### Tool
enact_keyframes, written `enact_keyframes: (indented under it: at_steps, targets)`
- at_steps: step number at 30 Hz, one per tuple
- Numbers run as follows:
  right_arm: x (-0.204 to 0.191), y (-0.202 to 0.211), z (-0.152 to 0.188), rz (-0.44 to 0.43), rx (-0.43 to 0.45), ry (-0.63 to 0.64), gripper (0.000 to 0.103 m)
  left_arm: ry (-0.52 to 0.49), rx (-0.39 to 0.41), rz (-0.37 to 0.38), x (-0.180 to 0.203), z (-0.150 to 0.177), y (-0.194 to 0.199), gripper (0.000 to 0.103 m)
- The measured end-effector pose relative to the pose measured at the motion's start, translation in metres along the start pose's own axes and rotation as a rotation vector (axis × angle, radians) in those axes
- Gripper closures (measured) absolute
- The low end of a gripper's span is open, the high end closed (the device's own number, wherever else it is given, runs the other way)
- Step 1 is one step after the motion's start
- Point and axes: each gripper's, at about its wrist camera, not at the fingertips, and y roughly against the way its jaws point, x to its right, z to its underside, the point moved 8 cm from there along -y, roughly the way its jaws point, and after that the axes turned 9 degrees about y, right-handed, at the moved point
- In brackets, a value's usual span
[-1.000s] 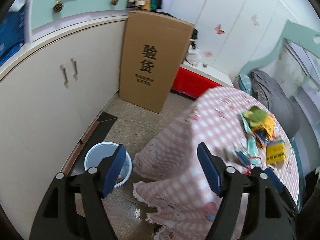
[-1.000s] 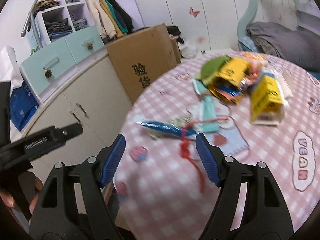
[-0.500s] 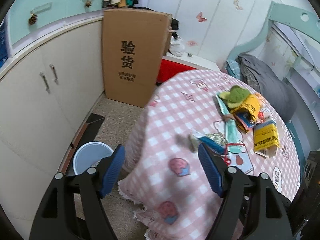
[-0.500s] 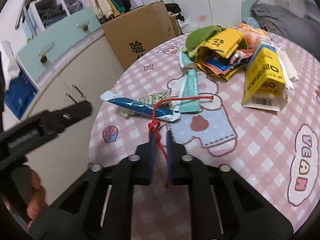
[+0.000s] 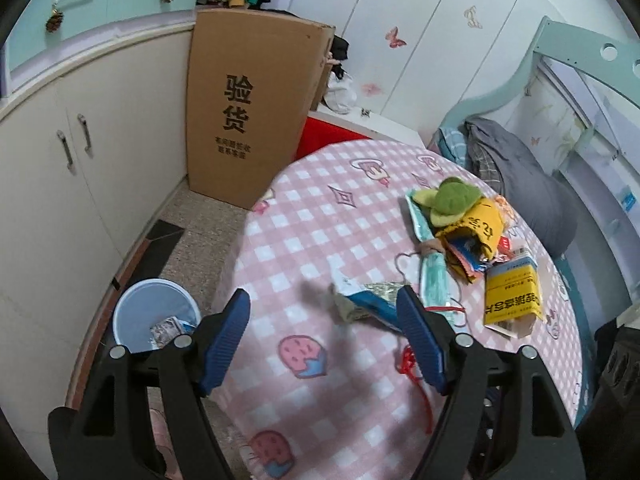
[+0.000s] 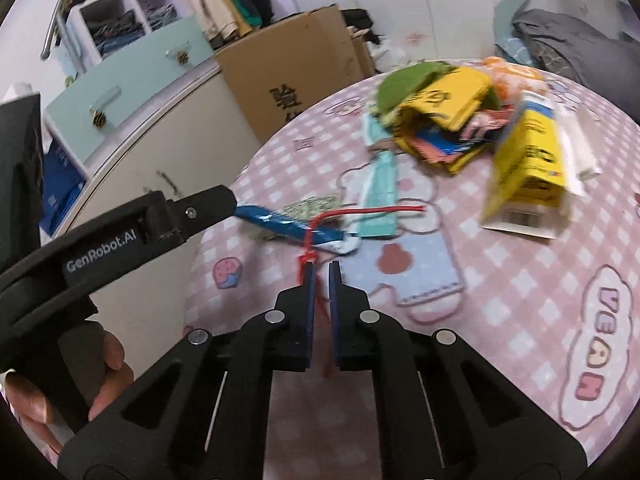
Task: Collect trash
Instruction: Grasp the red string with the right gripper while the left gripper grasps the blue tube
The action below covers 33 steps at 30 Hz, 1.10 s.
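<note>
Trash lies on a round table with a pink checked cloth (image 5: 320, 240). My right gripper (image 6: 320, 271) is shut on a red string (image 6: 360, 211) that runs from its jaws across a blue wrapper (image 6: 288, 226). My left gripper (image 5: 322, 300) hangs open over the table's near edge with nothing between its fingers; the blue wrapper (image 5: 372, 308) and the red string (image 5: 408, 364) lie by its right finger. Farther back are a teal face mask (image 5: 436, 280), a yellow carton (image 5: 512, 296), a yellow bag (image 5: 476, 228) and a green soft thing (image 5: 452, 196).
A pale blue bin (image 5: 156, 320) holding some scraps stands on the floor left of the table, by the white cupboards (image 5: 60, 200). A tall cardboard box (image 5: 248, 112) leans behind it. A bed with grey bedding (image 5: 520, 184) borders the table's far right. A hand (image 6: 108, 364) holds the left gripper.
The right gripper's jaws went from wide apart to shut on the red string. The left gripper swung from the bin side to above the table.
</note>
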Motion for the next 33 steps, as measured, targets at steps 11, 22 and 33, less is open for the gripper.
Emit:
enact_keyframes:
  at_steps: [11,22,33]
  targets:
    - [-0.007,-0.021,-0.007,0.033,-0.061,0.038,0.085,0.039,-0.02,-0.001,-0.017,-0.005,-0.006,0.029]
    - [0.054,0.017,-0.003,0.097,0.033,-0.088,0.094,0.015,-0.09,0.081,0.018,0.005,-0.029,0.029]
    - [0.047,0.032,-0.012,0.086,0.087,-0.091,0.094,0.001,-0.089,0.151,0.031,0.013,-0.019,0.091]
